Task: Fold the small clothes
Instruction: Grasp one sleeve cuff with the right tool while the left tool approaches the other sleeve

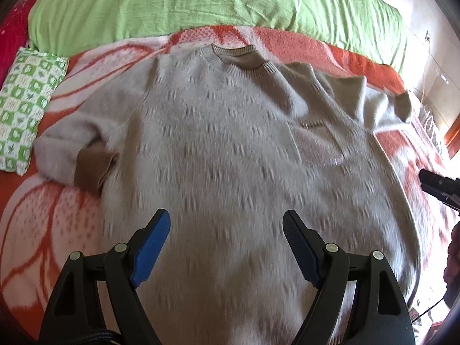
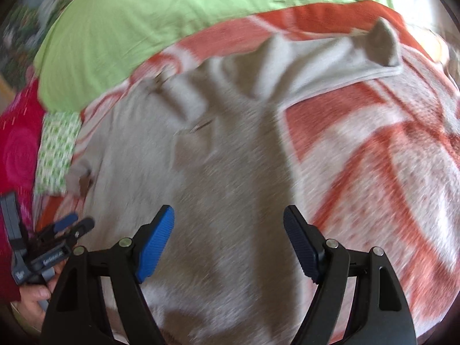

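Note:
A beige knitted sweater (image 1: 230,143) lies flat, front up, on an orange and white blanket (image 1: 57,215), collar (image 1: 238,57) at the far end. Its left sleeve is folded in, with the brown cuff (image 1: 92,166) showing. The right sleeve (image 2: 330,54) stretches out to the far right. My left gripper (image 1: 225,224) hovers open above the sweater's lower body, nothing between its blue pads. My right gripper (image 2: 228,218) is open too, over the sweater's right side (image 2: 215,172) near its edge. The left gripper (image 2: 72,224) also shows at the lower left of the right wrist view, held by a hand (image 2: 34,296).
A green sheet (image 1: 215,0) covers the far part of the bed. A green and white patterned pillow (image 1: 26,109) lies at the left, with a pink-red fabric (image 2: 17,155) beside it. The bed's right edge drops to a pale floor (image 1: 431,66).

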Demonstrator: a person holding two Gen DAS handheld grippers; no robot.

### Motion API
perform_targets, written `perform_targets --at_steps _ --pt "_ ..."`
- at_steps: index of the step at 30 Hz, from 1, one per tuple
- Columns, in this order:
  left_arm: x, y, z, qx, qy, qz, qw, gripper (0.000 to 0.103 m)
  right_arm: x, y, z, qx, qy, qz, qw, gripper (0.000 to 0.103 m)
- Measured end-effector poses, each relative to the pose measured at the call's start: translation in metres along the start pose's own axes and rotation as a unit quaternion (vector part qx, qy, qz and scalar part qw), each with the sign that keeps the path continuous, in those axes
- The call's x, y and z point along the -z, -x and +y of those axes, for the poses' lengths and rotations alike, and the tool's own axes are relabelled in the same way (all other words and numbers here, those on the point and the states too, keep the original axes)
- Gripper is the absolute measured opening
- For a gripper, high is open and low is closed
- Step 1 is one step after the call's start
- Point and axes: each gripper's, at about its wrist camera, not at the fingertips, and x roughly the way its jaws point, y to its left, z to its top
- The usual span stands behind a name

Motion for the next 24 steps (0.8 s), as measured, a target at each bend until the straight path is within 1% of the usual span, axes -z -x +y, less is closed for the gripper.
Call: perform_targets --at_steps 2,3,5,6,8,9,11,12,13,14,15,17,19,21,22,23,24 --pt "-0.019 -0.012 0.003 -0.005 0.007 0.003 1.0 0.081 -0.025 0.0 -0.035 0.014 -0.047 -0.017 0.999 0.079" --pt "-0.026 -0.016 0.005 -0.002 0.012 0.002 0.9999 0.081 -0.033 0.001 -0.047 0.019 -0.063 -0.024 0.998 0.079" --pt "-0.043 -0.026 0.008 -0.002 0.021 0.001 0.9998 0.081 -0.061 0.002 -0.089 0.032 -0.116 -0.049 0.992 0.079" --pt "-0.055 -0.034 0.011 -0.003 0.027 0.001 0.9996 0.081 -0.068 0.003 -0.1 0.037 -0.128 -0.057 0.989 0.079" --pt "-0.074 -0.045 0.015 -0.005 0.035 -0.002 0.9994 0.081 -0.097 0.003 -0.143 0.053 -0.176 -0.086 0.979 0.079" --pt "-0.081 -0.049 0.017 -0.004 0.04 -0.006 0.9992 0.081 -0.104 0.003 -0.155 0.053 -0.191 -0.094 0.976 0.079" --pt "-0.096 -0.06 0.021 -0.009 0.045 -0.008 0.9989 0.081 -0.127 0.001 -0.199 0.041 -0.248 -0.127 0.96 0.077" --pt "-0.106 -0.069 0.024 -0.013 0.049 -0.007 0.9987 0.081 -0.136 -0.001 -0.218 0.043 -0.272 -0.137 0.952 0.073" --pt "-0.112 -0.076 0.027 -0.015 0.053 -0.006 0.9985 0.081 -0.144 -0.005 -0.231 0.047 -0.286 -0.141 0.947 0.07" --pt "-0.114 -0.082 0.03 -0.023 0.052 -0.002 0.9984 0.081 -0.153 -0.012 -0.243 0.051 -0.296 -0.142 0.943 0.066" --pt "-0.121 -0.09 0.033 -0.024 0.059 0.0 0.998 0.081 -0.163 -0.018 -0.253 0.054 -0.3 -0.14 0.942 0.063" --pt "-0.13 -0.103 0.038 -0.028 0.07 0.006 0.9971 0.081 -0.177 -0.033 -0.265 0.053 -0.303 -0.131 0.942 0.061" --pt "-0.139 -0.115 0.046 -0.024 0.088 0.01 0.9958 0.081 -0.188 -0.048 -0.273 0.045 -0.304 -0.119 0.944 0.056" --pt "-0.141 -0.126 0.049 -0.029 0.095 0.019 0.9949 0.081 -0.195 -0.063 -0.278 0.037 -0.306 -0.105 0.946 0.046" --pt "-0.141 -0.133 0.051 -0.031 0.096 0.024 0.9946 0.081 -0.197 -0.067 -0.279 0.042 -0.307 -0.101 0.945 0.032" --pt "-0.143 -0.136 0.051 -0.031 0.096 0.026 0.9945 0.081 -0.198 -0.068 -0.278 0.044 -0.309 -0.103 0.945 0.009" --pt "-0.142 -0.143 0.051 -0.035 0.094 0.032 0.9944 0.081 -0.196 -0.064 -0.275 0.043 -0.306 -0.115 0.944 0.01"
